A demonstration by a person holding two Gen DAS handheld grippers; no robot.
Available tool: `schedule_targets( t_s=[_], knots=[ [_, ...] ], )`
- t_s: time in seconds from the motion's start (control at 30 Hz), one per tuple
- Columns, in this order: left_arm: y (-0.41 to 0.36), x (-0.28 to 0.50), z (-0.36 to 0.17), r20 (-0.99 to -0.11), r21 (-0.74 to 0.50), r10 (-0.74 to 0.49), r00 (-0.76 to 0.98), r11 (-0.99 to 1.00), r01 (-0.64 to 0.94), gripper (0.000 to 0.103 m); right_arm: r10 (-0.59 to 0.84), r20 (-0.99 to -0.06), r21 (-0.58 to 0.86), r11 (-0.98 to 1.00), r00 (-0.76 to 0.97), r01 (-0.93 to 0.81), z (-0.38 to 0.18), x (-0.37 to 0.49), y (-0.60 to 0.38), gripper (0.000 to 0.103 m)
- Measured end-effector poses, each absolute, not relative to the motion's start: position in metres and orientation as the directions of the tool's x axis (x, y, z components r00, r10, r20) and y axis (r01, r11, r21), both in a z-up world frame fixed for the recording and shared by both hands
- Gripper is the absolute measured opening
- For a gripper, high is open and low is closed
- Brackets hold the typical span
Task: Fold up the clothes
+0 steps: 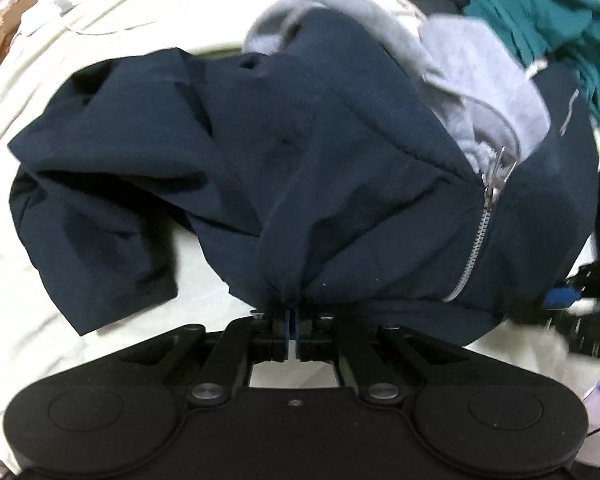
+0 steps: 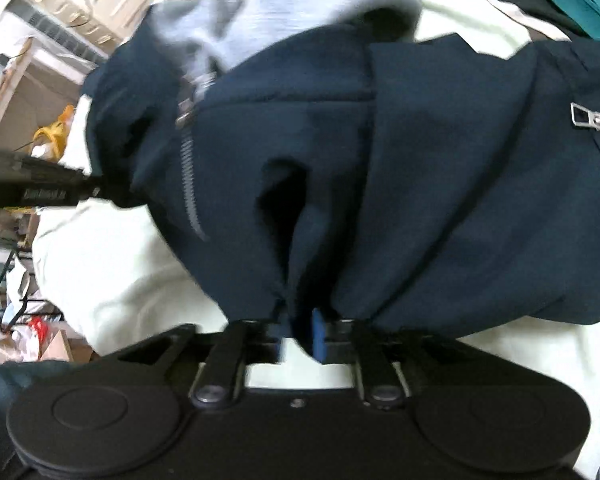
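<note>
left tool (image 1: 291, 322): pinched tight on the navy zip hoodie (image 1: 340, 184) hem
right tool (image 2: 300, 330): clamped on hoodie fabric too
under it: cream bedsheet (image 1: 100, 28)

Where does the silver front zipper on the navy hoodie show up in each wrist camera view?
Left wrist view: the front zipper runs diagonally at right of centre, from the grey hood lining down toward the hem.
Right wrist view: the same zipper runs down the left side, below the grey lining.
Shared landmark: the grey hood lining, at the top of the navy hoodie in both.
</note>
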State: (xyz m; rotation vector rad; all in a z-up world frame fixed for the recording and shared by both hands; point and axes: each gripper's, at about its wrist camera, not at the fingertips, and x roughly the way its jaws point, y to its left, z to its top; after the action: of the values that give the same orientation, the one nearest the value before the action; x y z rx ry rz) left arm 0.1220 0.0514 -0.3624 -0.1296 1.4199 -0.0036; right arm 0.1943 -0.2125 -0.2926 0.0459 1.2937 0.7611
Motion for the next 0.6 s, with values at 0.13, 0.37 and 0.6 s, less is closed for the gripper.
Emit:
schedule_targets(
  t_s=[0.13, 0.37, 0.6],
  knots=[
    [0.062, 0.118, -0.350, -0.985, -0.114, -0.101, 0.141, 0.989, -0.090, 0.047, 0.527, -0.845, 0.426, 0.768, 0.095, -0.479, -0.289, 0.195, -0.215, 0.068],
    [0.090, 0.121, -0.304, -0.932, -0.188, -0.140, 0.335, 0.975, -0.117, 0.050, 0.545, -0.816, 0.412, 0.782, 0.191, -0.467, -0.286, 0.208, -0.218, 0.084],
    [0.103, 0.177, -0.303, -0.876, -0.284, -0.237, 0.419, 0.958, -0.052, 0.060, 0.591, -0.785, 0.449, 0.749, 0.184, -0.487, -0.289, 0.275, -0.201, 0.086]
  ],
)
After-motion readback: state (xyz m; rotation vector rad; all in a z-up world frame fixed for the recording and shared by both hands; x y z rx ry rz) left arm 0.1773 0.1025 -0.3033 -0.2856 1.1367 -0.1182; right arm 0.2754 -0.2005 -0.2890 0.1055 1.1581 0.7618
